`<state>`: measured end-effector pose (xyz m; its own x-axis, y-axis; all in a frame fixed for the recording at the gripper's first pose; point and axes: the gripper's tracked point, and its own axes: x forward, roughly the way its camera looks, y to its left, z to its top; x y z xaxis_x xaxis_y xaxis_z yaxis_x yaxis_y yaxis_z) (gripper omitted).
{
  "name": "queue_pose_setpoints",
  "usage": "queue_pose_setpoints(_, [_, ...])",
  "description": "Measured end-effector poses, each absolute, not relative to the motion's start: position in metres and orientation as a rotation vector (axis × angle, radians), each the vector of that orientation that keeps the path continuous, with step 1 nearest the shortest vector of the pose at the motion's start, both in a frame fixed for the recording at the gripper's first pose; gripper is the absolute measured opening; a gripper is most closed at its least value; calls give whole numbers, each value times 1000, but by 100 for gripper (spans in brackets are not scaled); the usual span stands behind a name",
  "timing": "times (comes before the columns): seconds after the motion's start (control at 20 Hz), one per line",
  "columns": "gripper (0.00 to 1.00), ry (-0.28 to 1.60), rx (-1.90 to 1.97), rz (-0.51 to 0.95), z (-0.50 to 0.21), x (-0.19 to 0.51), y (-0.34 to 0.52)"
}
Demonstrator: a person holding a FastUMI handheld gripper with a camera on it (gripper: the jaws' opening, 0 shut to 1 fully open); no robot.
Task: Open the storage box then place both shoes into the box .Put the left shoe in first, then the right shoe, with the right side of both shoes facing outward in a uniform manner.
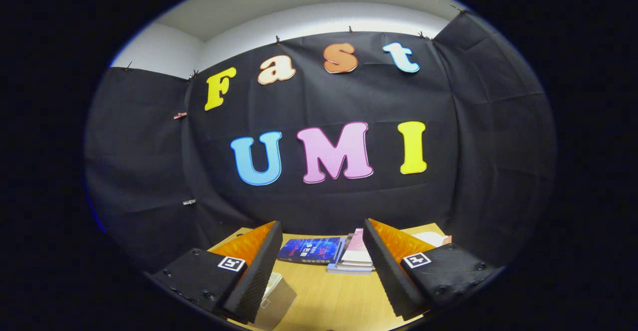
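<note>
My gripper (323,236) is open, its two fingers spread wide with nothing between them, held above a wooden table (329,296) and pointing at the booth's back wall. A corner of a pale cardboard-coloured box (276,301) peeks out just under the left finger (256,271); I cannot tell whether it is the storage box. The right finger (389,266) stands over the table's right part.
Beyond the fingers, at the table's far edge, lies a dark blue book (310,249) and beside it a small stack of books with a pink cover on top (355,257). Something pale (433,239) lies behind the right finger. Black cloth walls close the booth.
</note>
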<state>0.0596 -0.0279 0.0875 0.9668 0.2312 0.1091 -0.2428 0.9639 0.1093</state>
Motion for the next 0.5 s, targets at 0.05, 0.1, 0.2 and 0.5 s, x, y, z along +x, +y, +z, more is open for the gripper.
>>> queue_pose_setpoints(0.05, [98,-106,124,219,87,59,-35])
queue_pose_setpoints(0.1, [98,-110,128,206,88,59,-42])
queue_pose_setpoints(0.2, [98,-97,127,185,80,59,-44])
queue_pose_setpoints(0.5, [99,-81,121,171,74,55,-33])
